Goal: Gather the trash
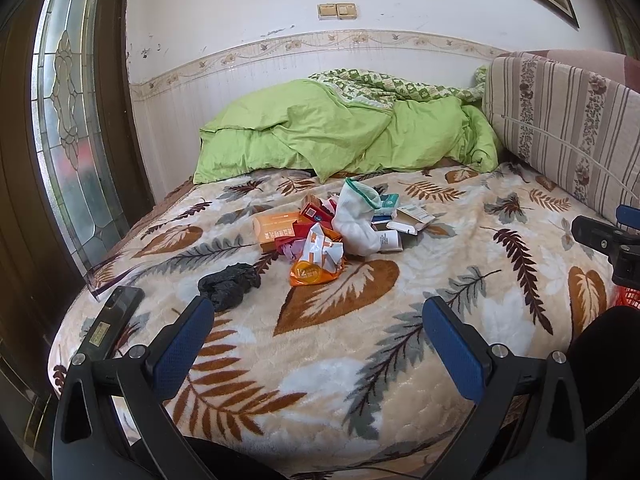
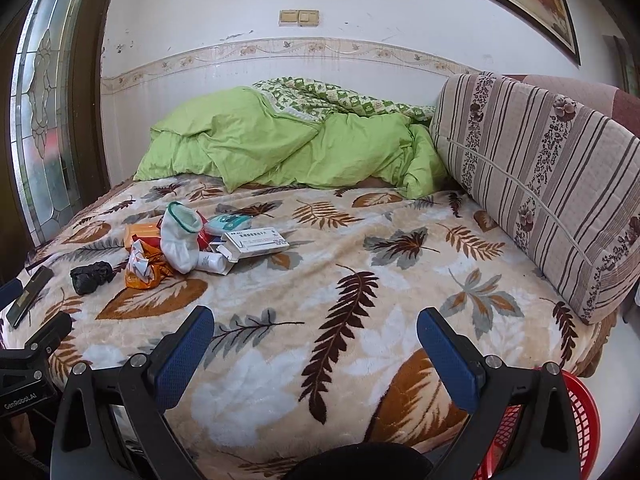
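Observation:
A pile of trash lies on the leaf-patterned bed blanket (image 1: 360,340): an orange wrapper (image 1: 318,262), an orange box (image 1: 276,232), a white sock (image 1: 354,220), white cartons (image 1: 412,218) and a crumpled black bag (image 1: 230,284). In the right wrist view the same pile shows at the left: the wrapper (image 2: 144,266), the sock (image 2: 180,240), a white carton (image 2: 256,242) and the black bag (image 2: 91,277). My left gripper (image 1: 318,320) is open and empty, short of the black bag. My right gripper (image 2: 314,330) is open and empty over bare blanket (image 2: 360,320), right of the pile.
A black phone (image 1: 110,322) lies near the bed's left edge. A green quilt (image 1: 340,132) is heaped by the far wall. A striped cushion (image 2: 540,184) stands along the right side. A red basket (image 2: 580,432) sits below the bed at the right. A glass door (image 1: 64,120) is left.

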Demonstrator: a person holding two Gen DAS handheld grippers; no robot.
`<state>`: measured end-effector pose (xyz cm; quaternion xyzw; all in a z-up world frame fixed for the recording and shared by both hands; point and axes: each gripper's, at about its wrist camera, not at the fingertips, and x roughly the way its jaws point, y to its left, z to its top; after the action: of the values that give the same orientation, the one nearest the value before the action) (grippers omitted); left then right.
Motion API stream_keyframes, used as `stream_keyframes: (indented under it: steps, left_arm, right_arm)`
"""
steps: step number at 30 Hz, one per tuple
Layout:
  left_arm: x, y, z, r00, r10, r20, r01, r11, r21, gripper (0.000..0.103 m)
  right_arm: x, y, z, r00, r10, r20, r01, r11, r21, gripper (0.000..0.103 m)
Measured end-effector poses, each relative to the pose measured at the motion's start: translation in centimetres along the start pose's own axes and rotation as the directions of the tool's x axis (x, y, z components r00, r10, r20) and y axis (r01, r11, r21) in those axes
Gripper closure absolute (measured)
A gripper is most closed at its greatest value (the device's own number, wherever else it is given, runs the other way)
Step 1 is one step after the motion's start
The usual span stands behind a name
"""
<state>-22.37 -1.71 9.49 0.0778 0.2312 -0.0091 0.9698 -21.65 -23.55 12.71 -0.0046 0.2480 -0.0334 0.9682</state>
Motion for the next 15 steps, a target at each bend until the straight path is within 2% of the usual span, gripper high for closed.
stream_keyframes:
  steps: [15]
  left_arm:
    - [0.02, 0.02, 0.03, 1.000, 0.000, -0.002, 0.000, 1.000, -0.003, 0.000]
  right_arm:
    - [0.10, -0.07, -0.08, 1.000, 0.013, 0.006, -0.013, 1.000, 0.028, 0.001]
